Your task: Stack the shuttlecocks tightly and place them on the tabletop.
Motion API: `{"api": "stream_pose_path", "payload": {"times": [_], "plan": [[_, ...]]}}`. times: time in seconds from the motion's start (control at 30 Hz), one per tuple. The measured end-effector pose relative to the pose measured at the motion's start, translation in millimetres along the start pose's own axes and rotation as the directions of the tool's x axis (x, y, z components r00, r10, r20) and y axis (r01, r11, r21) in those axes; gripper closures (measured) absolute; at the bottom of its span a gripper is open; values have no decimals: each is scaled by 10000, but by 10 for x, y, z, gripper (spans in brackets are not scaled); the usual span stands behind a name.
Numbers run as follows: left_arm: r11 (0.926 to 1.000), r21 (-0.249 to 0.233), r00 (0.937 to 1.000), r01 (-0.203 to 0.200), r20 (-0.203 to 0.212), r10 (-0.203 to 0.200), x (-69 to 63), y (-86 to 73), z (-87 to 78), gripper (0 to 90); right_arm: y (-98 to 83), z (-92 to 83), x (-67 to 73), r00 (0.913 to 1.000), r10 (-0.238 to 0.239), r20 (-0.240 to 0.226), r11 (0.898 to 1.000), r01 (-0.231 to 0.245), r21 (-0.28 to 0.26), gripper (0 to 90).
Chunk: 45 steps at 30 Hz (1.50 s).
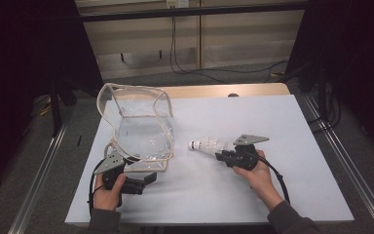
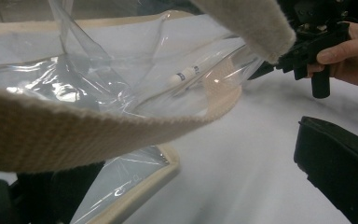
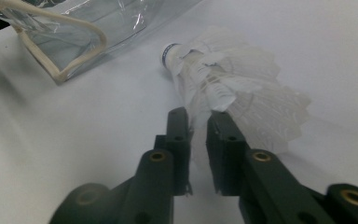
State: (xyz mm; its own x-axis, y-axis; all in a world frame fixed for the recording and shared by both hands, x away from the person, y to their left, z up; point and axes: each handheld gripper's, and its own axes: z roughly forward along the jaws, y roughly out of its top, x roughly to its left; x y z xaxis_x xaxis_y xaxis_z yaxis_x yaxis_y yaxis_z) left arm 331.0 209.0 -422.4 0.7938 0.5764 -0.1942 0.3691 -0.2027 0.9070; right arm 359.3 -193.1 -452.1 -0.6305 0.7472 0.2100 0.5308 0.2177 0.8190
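A clear plastic bag (image 1: 143,131) with beige trim stands open on the white table sheet (image 1: 282,122). My left gripper (image 1: 146,179) lies at its near corner, jaws wide apart. In the left gripper view (image 2: 186,158) the bag's beige strap (image 2: 74,135) drapes across the left jaw and the trimmed corner lies between the jaws. A white feather shuttlecock (image 1: 207,145) points its cork at the bag. My right gripper (image 1: 222,156) pinches the edge of its feather skirt, and in the right gripper view (image 3: 198,119) the feathers (image 3: 233,79) fill the narrow gap.
The bag (image 3: 74,32) lies a short way ahead and left of the shuttlecock's cork. Bare white sheet spreads to the right and toward the near edge. Metal rails (image 1: 341,156) run along both table sides. Cables (image 1: 185,63) hang at the back.
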Motion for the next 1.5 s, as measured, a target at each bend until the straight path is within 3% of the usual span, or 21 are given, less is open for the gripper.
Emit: {"api": "stream_pose_path", "payload": {"times": [0.27, 0.33, 0.53, 0.77, 1.13, 1.5], "plan": [[10000, -18, 10000, 28, -39, -28, -4, 0, -6, 21, 26, -25, 14, 9994, 149, 318, 9996, -141, -242, 535], [10000, 31, 10000, -14, -10, 14, -2, 0, -5, 21, 35, -33, 25, 9990, 159, 415, 9994, -145, -325, 529], [10000, 24, 10000, -24, 15, 24, -6, -1, 3, 21, 54, -14, 56, 9981, 436, 442, 9982, -418, -419, 398], [10000, 34, 10000, -14, -8, 14, -3, -2, -1, 21, 81, 54, 102, 9973, 400, 609, 9987, -380, -337, 279], [10000, 40, 10000, 22, -3, -22, -7, -6, 11, 21, 81, 156, 129, 9959, 498, 750, 9986, -486, -186, 196], [10000, 86, 10000, -7, -31, 7, -2, -7, 14, 21, 75, 213, 149, 9944, 667, 823, 9978, -663, -75, 168]]}}
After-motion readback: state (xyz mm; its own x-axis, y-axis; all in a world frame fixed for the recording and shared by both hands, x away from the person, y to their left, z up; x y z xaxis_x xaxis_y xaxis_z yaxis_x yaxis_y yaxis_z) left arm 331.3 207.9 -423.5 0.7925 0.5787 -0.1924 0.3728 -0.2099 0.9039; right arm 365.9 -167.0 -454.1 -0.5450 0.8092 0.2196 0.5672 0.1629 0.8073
